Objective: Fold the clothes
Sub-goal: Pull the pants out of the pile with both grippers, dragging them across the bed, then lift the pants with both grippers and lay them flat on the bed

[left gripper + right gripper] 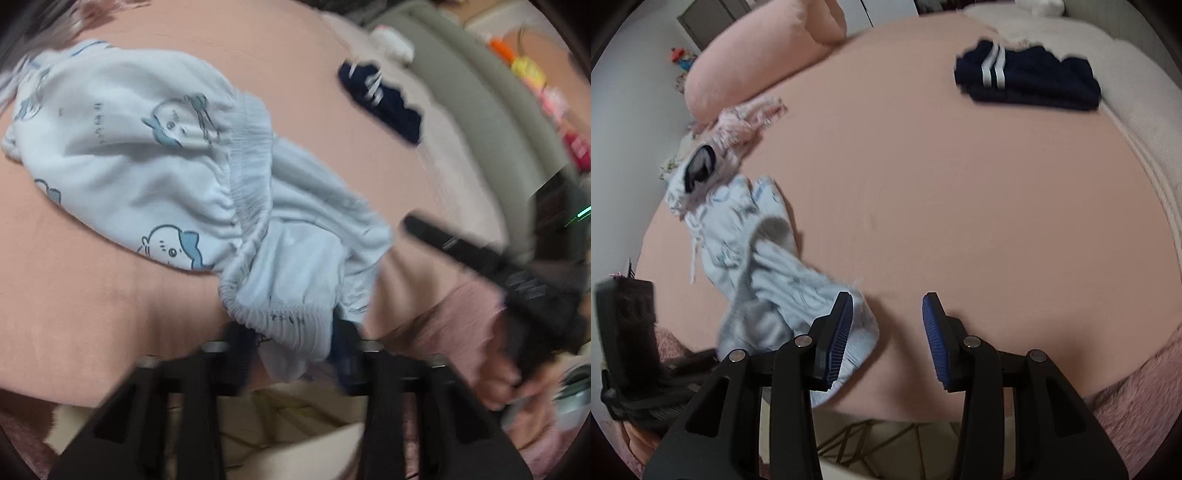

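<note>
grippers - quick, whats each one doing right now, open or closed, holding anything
Left gripper: shut on the waistband of the light blue printed pants.
Right gripper: open, holding nothing, beside the pants.

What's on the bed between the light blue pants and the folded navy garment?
Nothing: in the right wrist view only bare pink sheet separates the light blue pants from the folded navy garment. The left wrist view agrees.
</note>
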